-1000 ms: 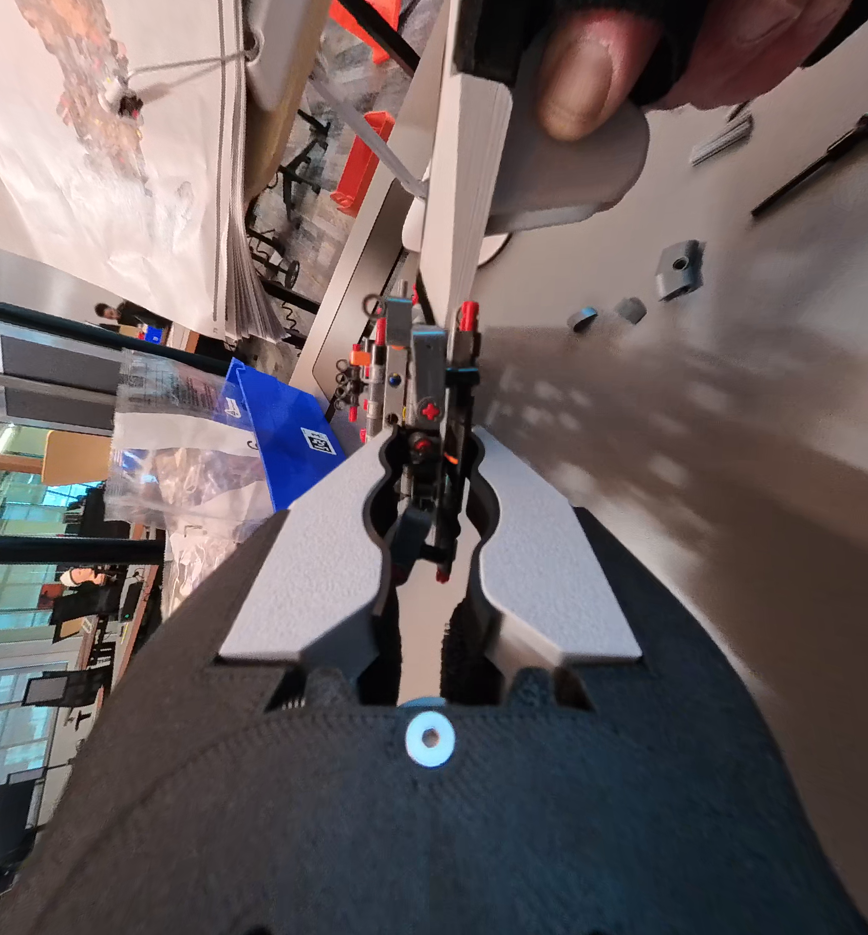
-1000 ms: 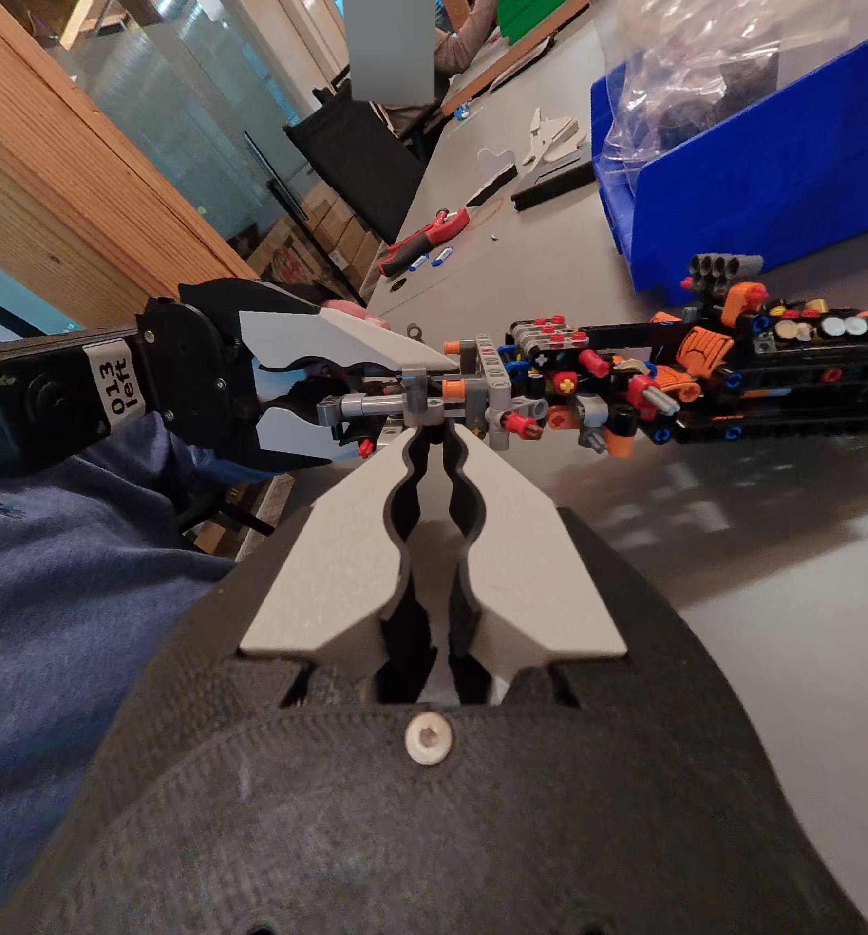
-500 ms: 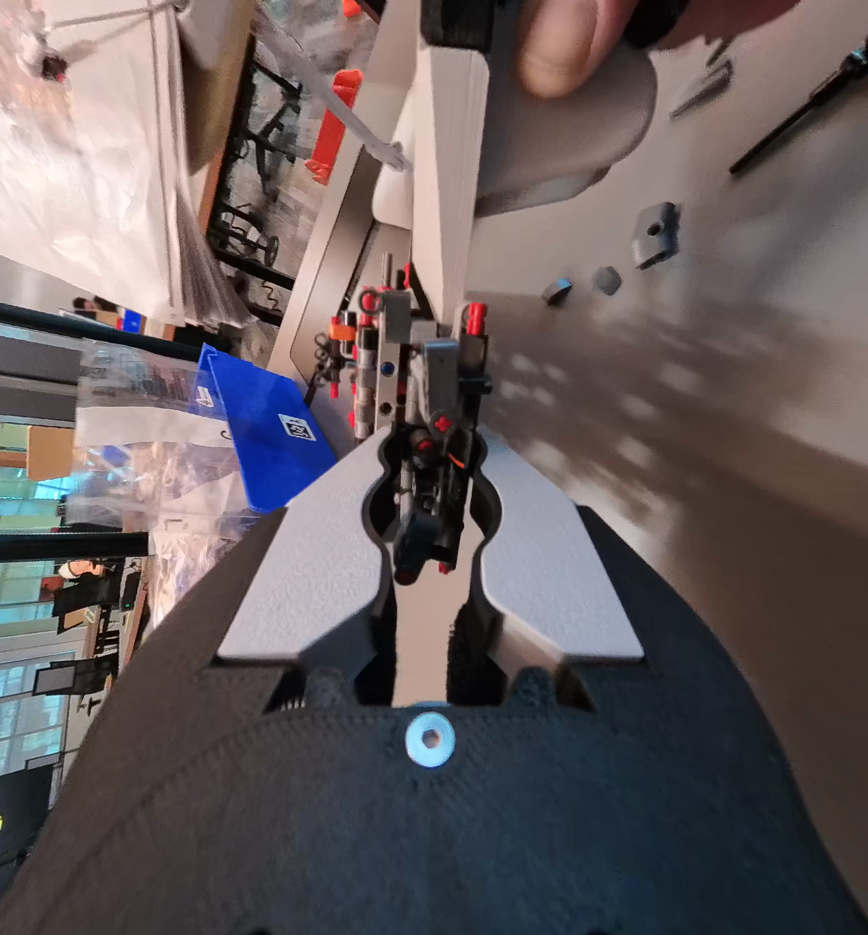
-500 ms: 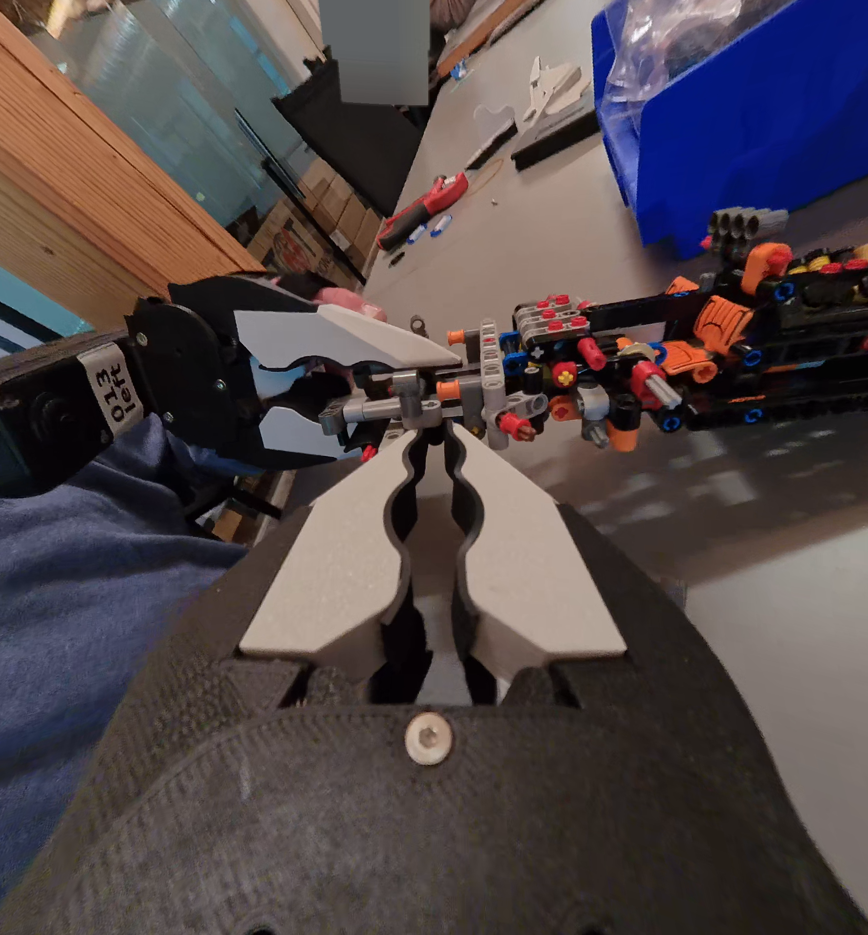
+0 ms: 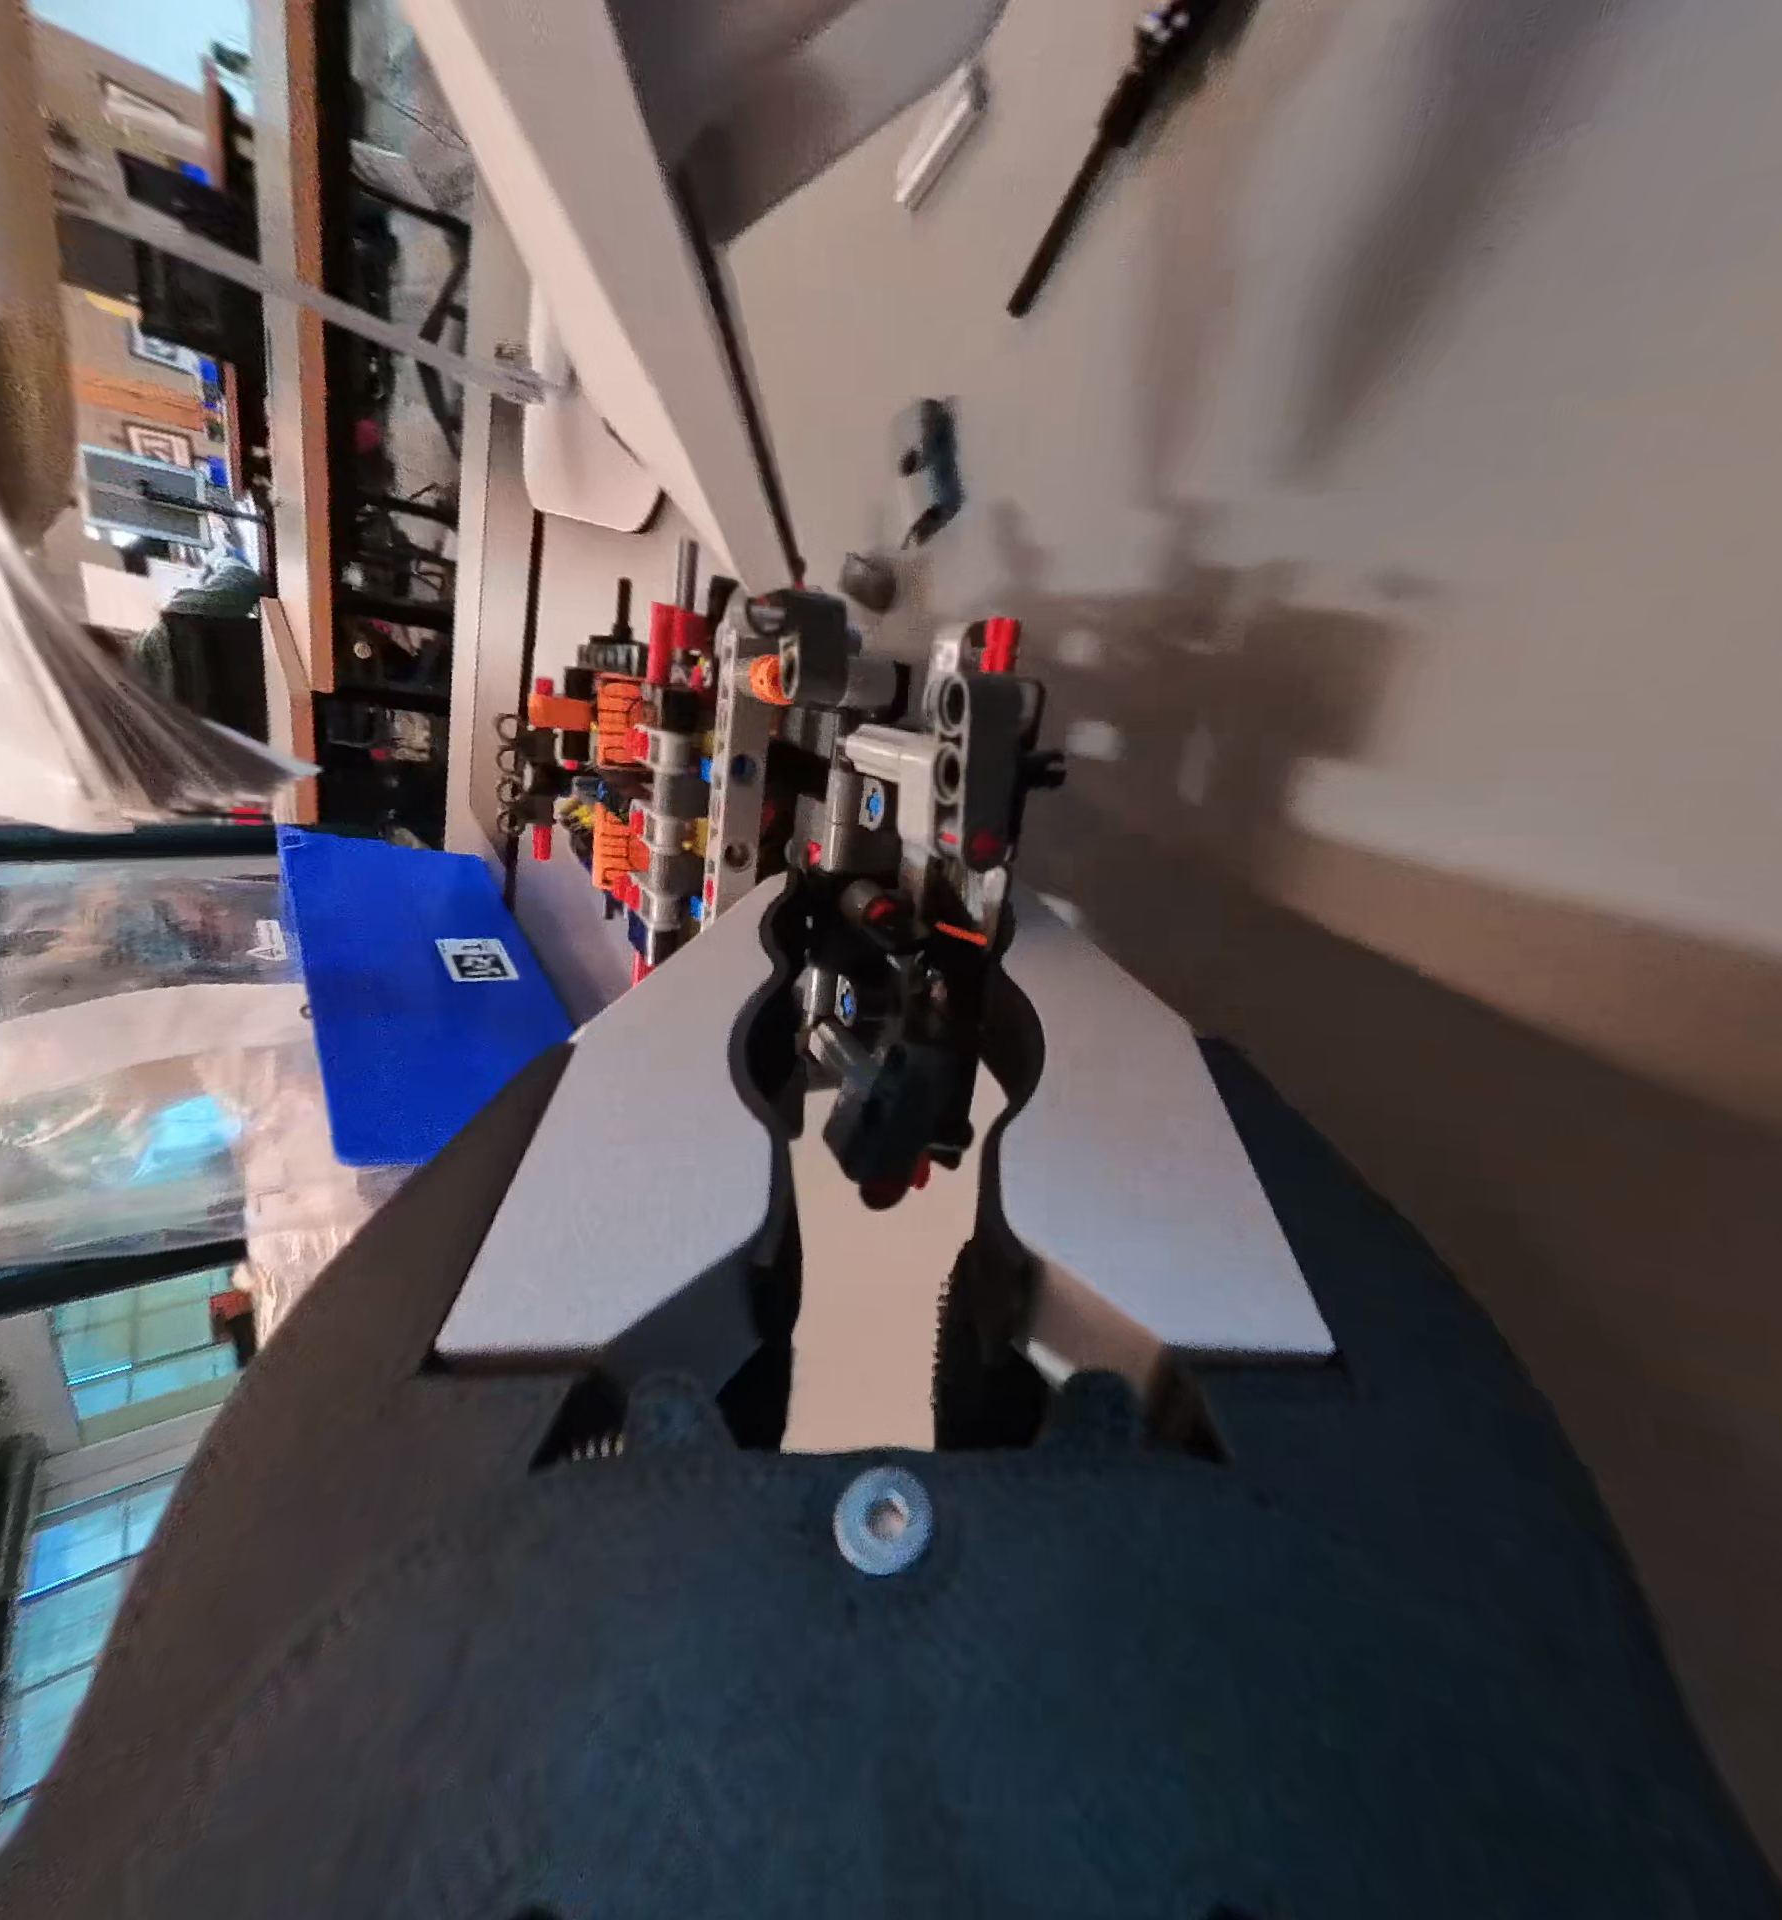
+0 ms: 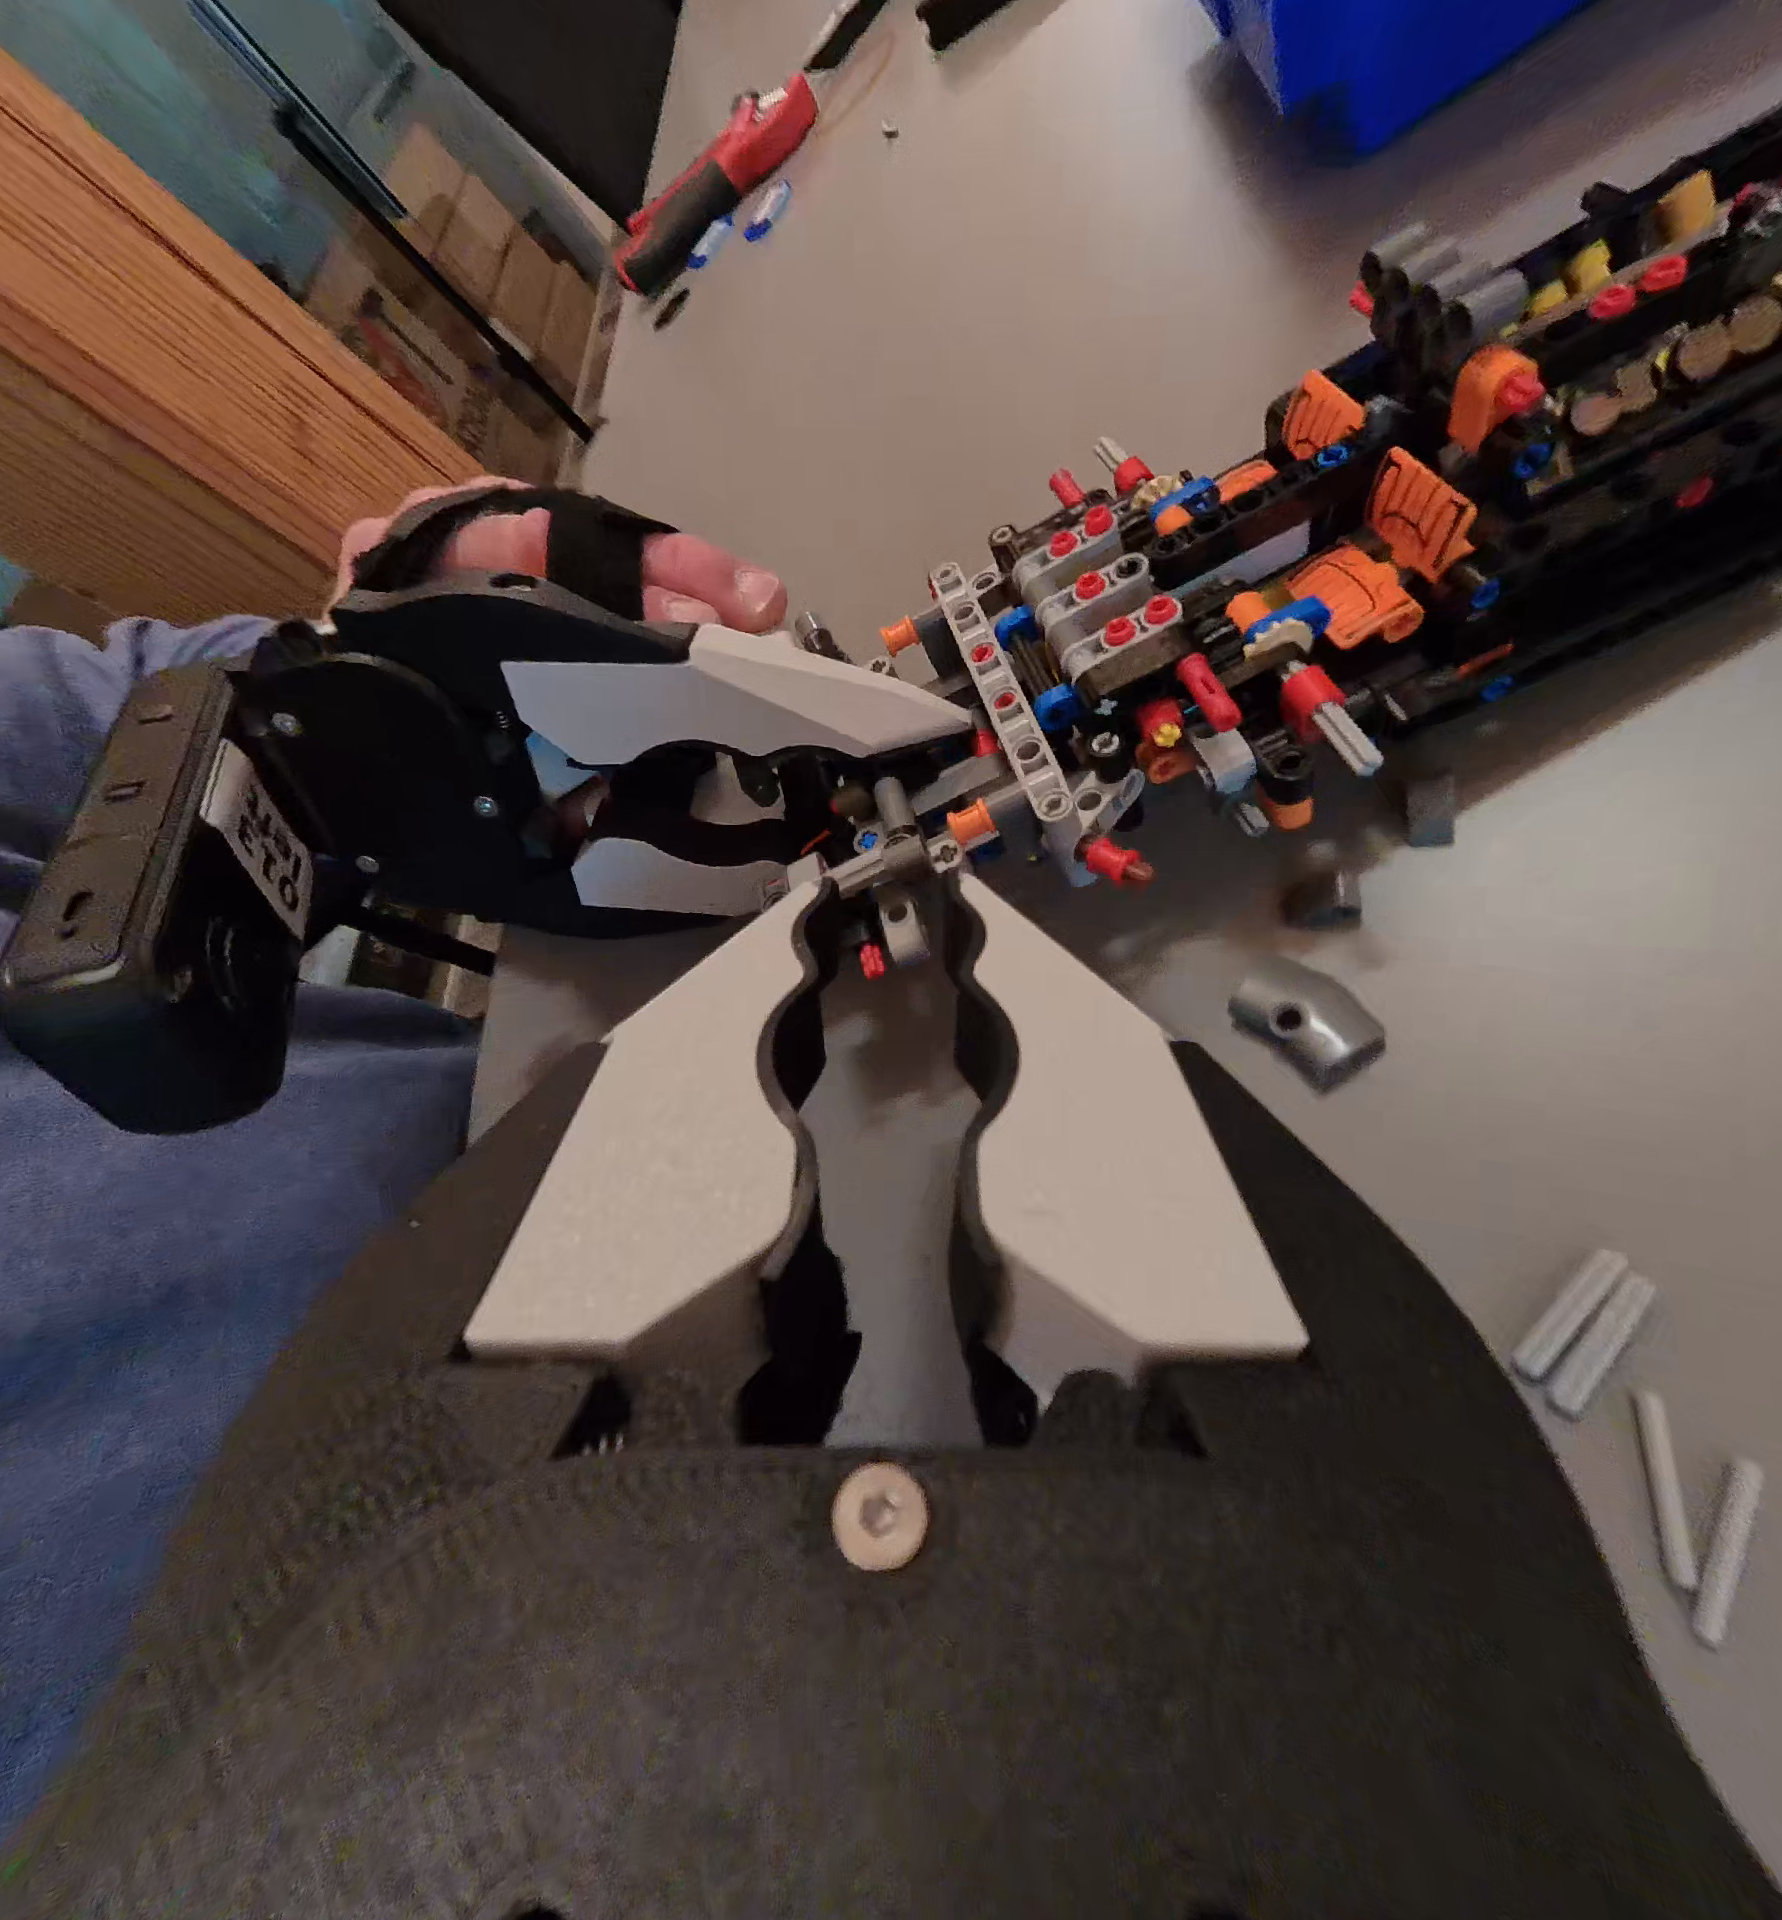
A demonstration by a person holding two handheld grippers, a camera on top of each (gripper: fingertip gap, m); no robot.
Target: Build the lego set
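The long black, orange and grey lego model (image 6: 1282, 582) lies on the grey table (image 6: 970, 312). In the left wrist view the model (image 5: 814, 748) stretches away from me. My left gripper (image 5: 887, 914) is shut on the model's near end, whose black and red parts sit between the fingers. It also shows in the right wrist view (image 6: 876, 800), held by a gloved hand (image 6: 554, 551). My right gripper (image 6: 892, 894) has its jaws a little apart at the same end. A small grey connector (image 6: 902, 925) on a dark axle hangs between the tips without clear contact.
Loose parts lie right of my right gripper: a grey curved piece (image 6: 1292, 1023), a small dark piece (image 6: 1323, 894) and several grey axles (image 6: 1593, 1330). A blue bin (image 5: 399, 977) with plastic bags (image 5: 87, 1039) stands beside the model. A red-handled tool (image 6: 721, 177) lies farther off. There is about 6 centimeters between the tips of the two grippers. From the right gripper's tips to the grey curved piece (image 6: 1292, 1023) is close to 7 centimeters. The left camera catches it too, in the left wrist view (image 5: 925, 463).
The right gripper's jaws have spread wider around the grey connector. The model's near end has turned and tilted in the left gripper's hold. Both views have swung, the right now looking down on loose parts.
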